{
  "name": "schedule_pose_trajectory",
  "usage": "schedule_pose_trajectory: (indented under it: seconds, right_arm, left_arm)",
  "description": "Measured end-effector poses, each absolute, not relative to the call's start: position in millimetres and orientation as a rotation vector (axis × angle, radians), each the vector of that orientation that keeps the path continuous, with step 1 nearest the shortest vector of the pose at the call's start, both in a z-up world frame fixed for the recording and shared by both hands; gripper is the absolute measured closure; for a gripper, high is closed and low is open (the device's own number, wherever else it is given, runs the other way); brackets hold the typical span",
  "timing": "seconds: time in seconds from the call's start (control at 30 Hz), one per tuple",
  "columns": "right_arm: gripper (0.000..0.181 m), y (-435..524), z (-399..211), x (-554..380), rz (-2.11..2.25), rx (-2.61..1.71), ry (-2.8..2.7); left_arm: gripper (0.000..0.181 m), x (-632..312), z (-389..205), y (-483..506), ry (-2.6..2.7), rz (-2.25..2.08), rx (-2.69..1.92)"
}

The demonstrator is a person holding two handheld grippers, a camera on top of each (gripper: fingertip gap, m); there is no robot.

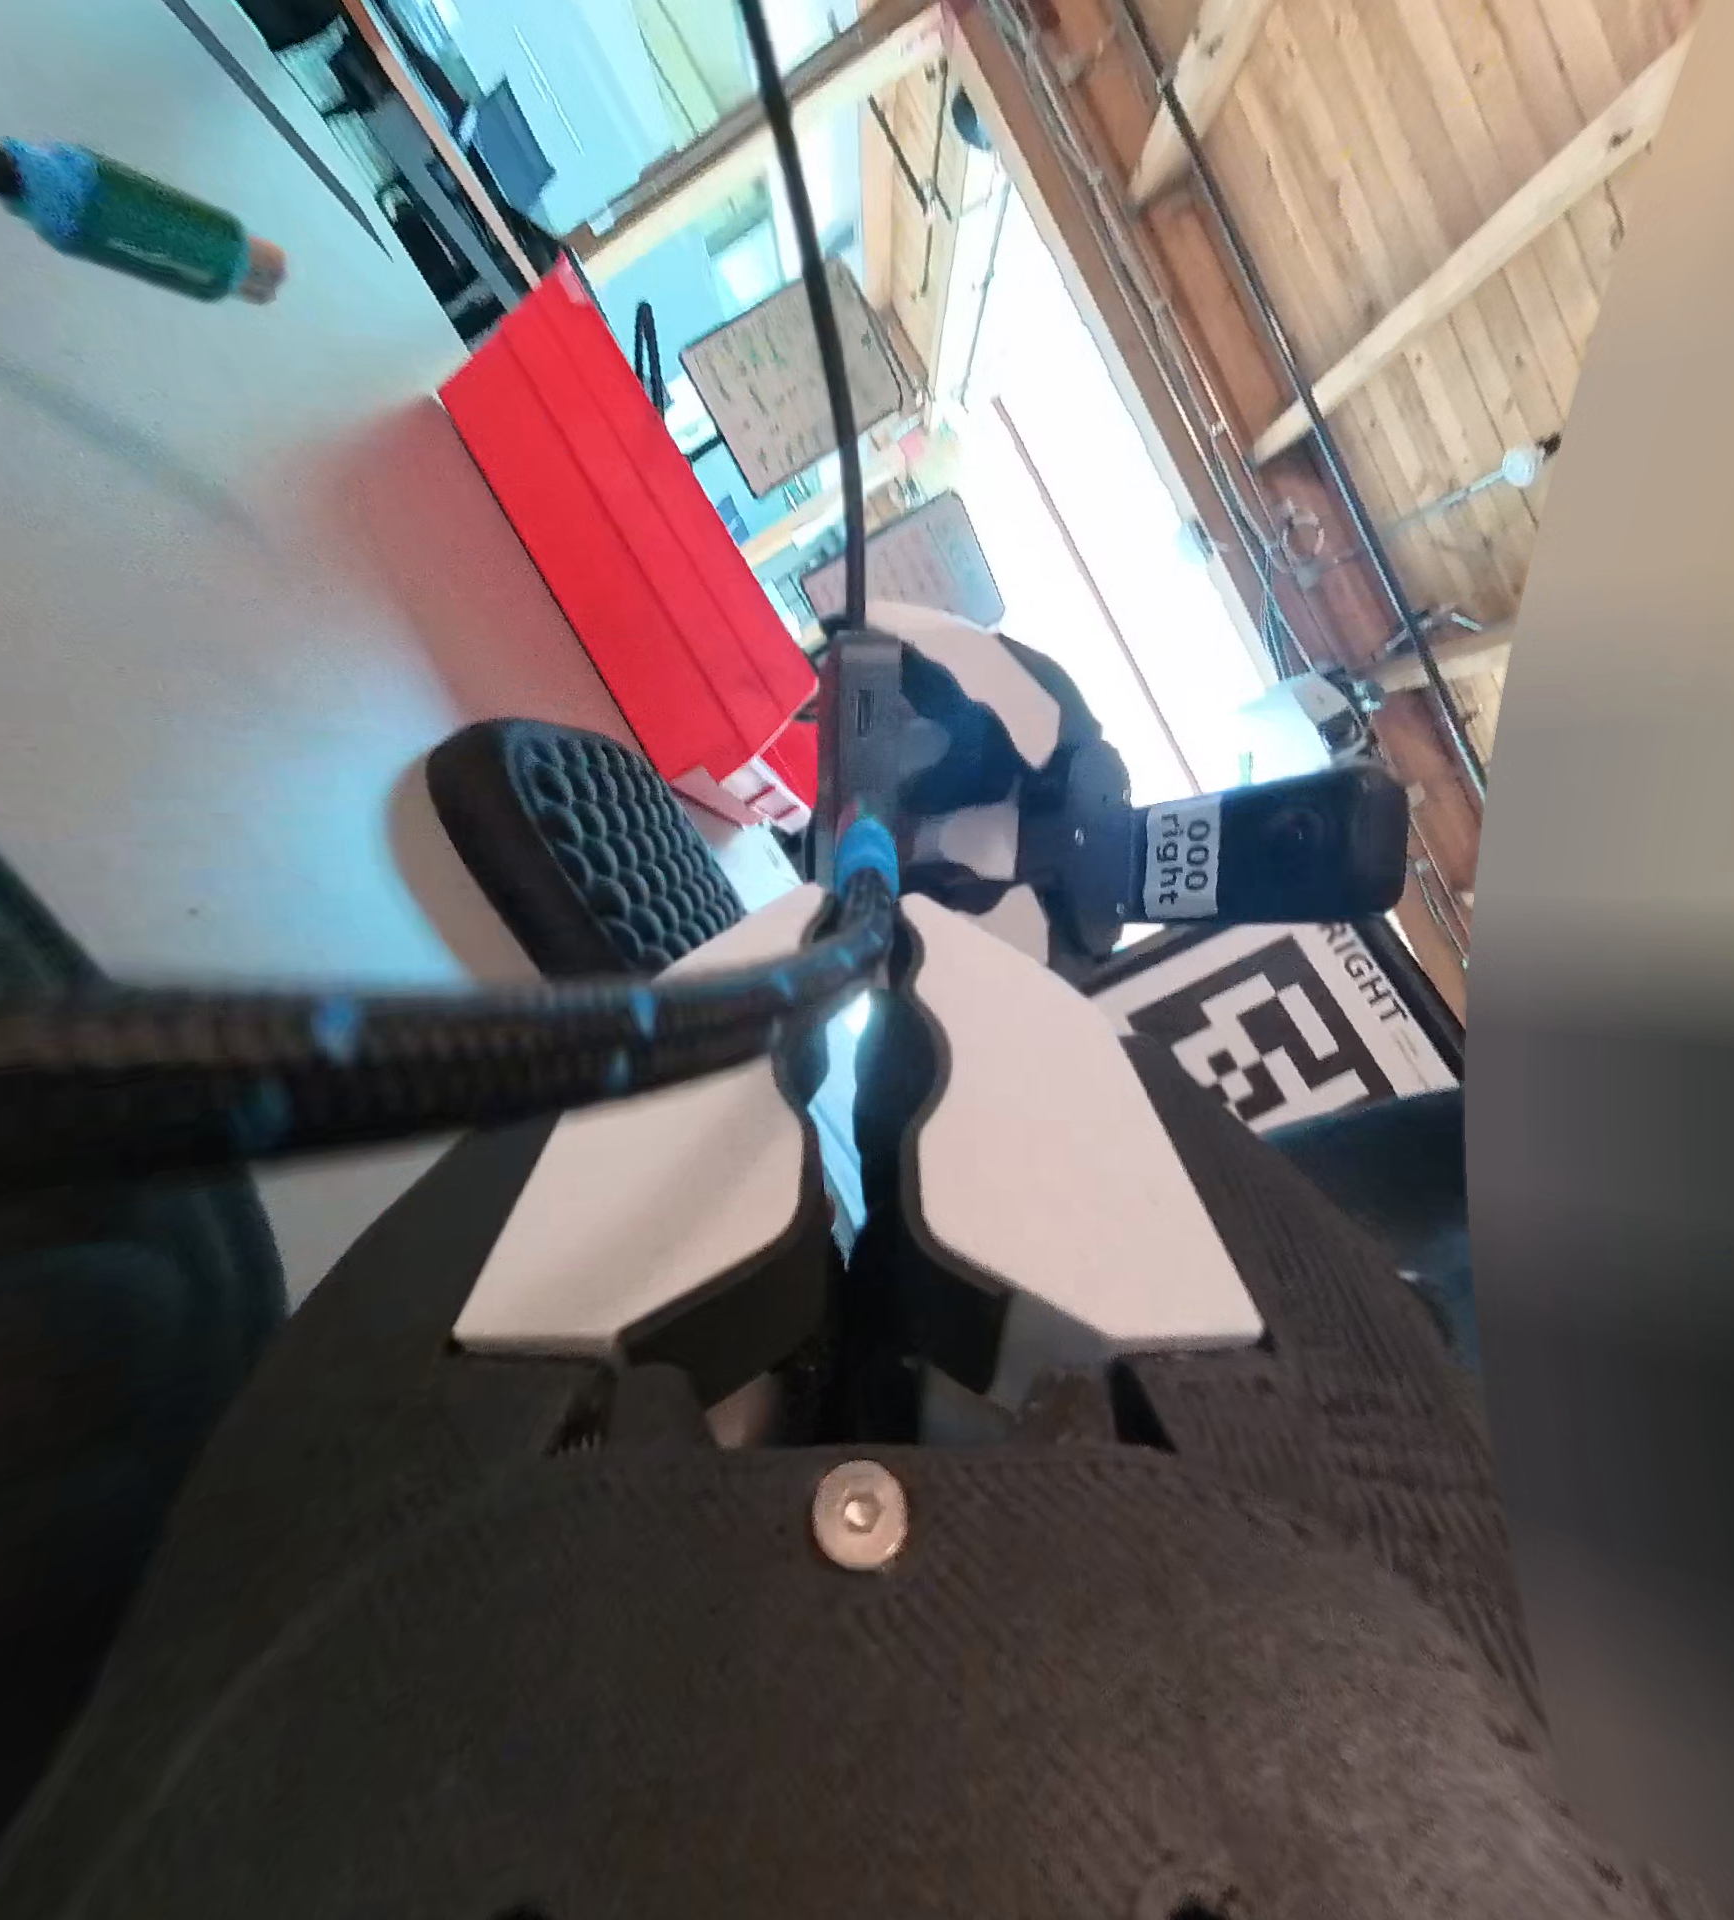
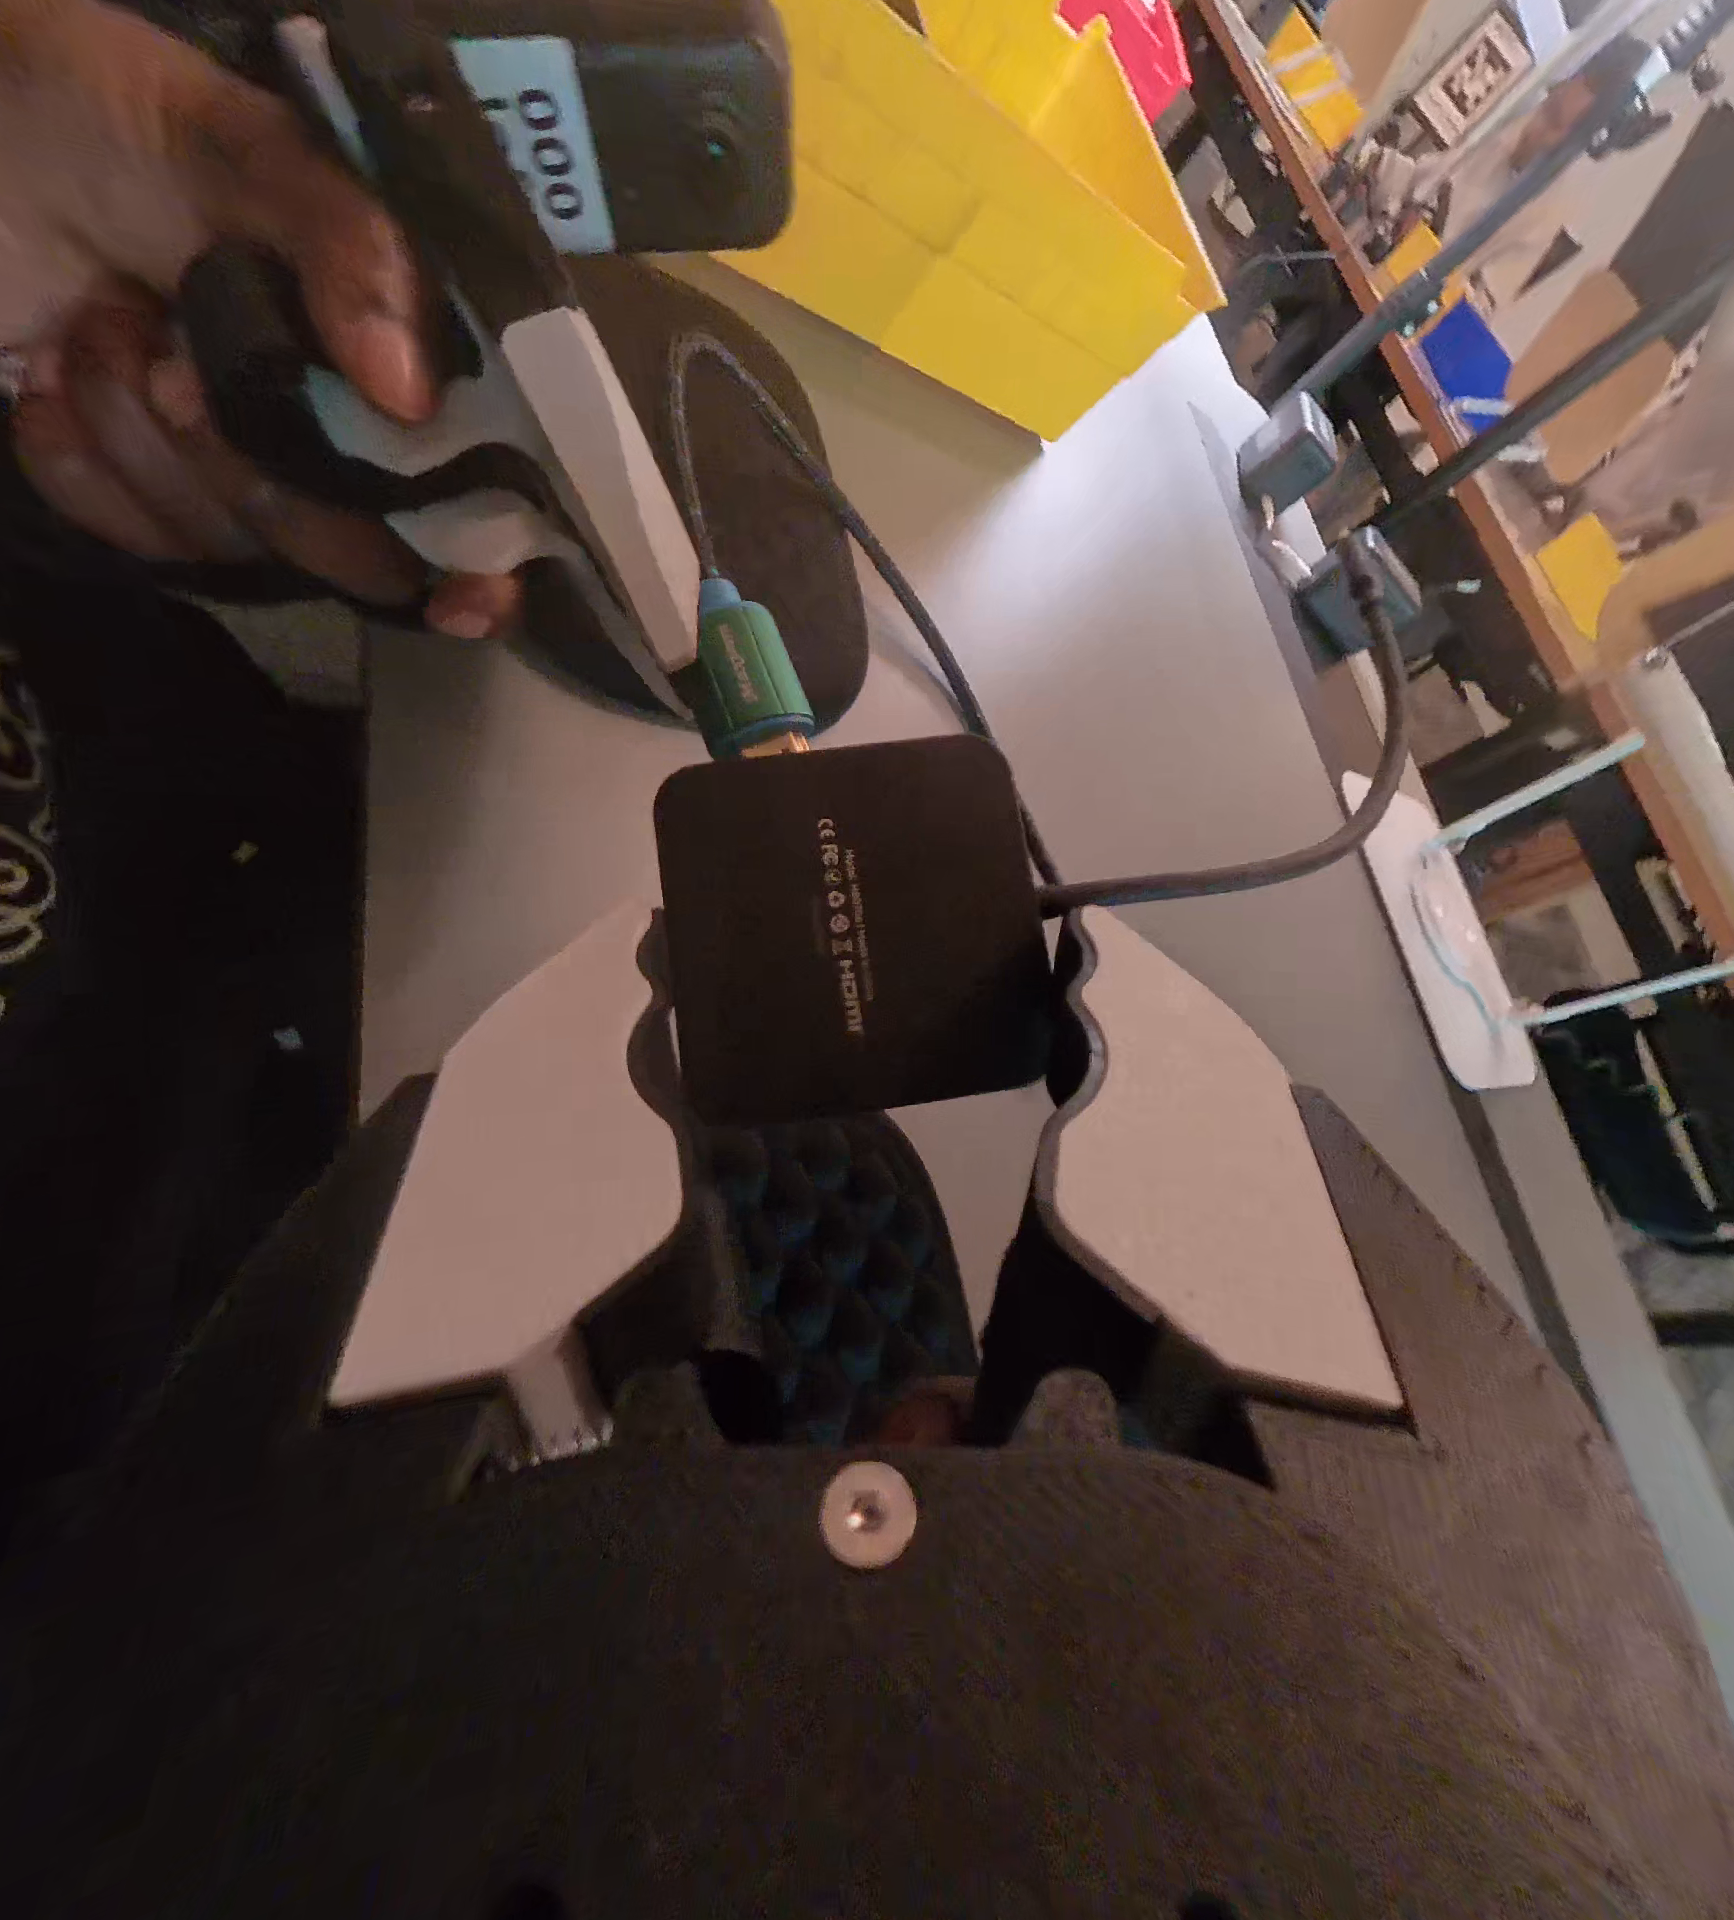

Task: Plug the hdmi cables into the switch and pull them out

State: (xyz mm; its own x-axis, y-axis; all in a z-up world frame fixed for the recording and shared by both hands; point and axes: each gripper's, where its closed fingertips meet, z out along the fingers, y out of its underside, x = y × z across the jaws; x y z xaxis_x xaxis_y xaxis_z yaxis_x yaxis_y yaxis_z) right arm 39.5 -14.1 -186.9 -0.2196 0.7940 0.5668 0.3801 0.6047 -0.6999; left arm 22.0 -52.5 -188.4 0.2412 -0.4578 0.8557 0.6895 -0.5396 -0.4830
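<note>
Black HDMI switch (image 2: 852, 925), held off the grey bench (image 2: 1133, 665), clamped at both side edges by the right hand-held gripper (image 2: 863, 997). Green-shelled HDMI plug (image 2: 751, 675), gold tip at the switch's far edge, pinched by the nearly closed left hand-held gripper (image 1: 858, 914). Second green plug (image 1: 141, 231) hangs free at upper left. Yellow bins (image 2: 1029, 239) behind.
</note>
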Motion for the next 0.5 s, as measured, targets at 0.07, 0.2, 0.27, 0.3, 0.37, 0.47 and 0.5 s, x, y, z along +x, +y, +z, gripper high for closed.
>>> schedule_pose_trajectory:
  seconds: [0.07,0.2,0.27,0.3,0.37,0.47,0.5]
  right_arm:
    - [0.110,-16.7,-190.1,43.1,0.487,-0.893,-1.893]
    - [0.109,-18.7,-199.6,43.2,0.436,-0.870,-1.945]
    - [0.110,-16.8,-200.4,42.0,0.433,-0.889,-1.928]
    - [0.110,-16.1,-200.0,41.0,0.449,-0.912,-1.911]
    - [0.110,-16.1,-200.6,40.7,0.475,-0.931,-1.891]
    - [0.110,-18.7,-202.0,40.0,0.551,-0.974,-1.862]
    - [0.110,-19.7,-202.2,39.0,0.587,-0.998,-1.848]
  left_arm:
    - [0.173,25.7,-191.1,-56.3,-0.181,-1.512,-1.580]
    - [0.173,26.1,-195.1,-57.1,-0.132,-1.475,-1.630]
    - [0.172,24.7,-197.9,-54.2,-0.157,-1.432,-1.631]
    - [0.173,23.6,-197.8,-52.5,-0.182,-1.432,-1.615]
    - [0.173,22.9,-198.6,-51.1,-0.202,-1.436,-1.599]
    - [0.174,23.5,-199.3,-51.7,-0.188,-1.421,-1.607]
    - [0.174,23.7,-199.0,-51.4,-0.192,-1.426,-1.604]
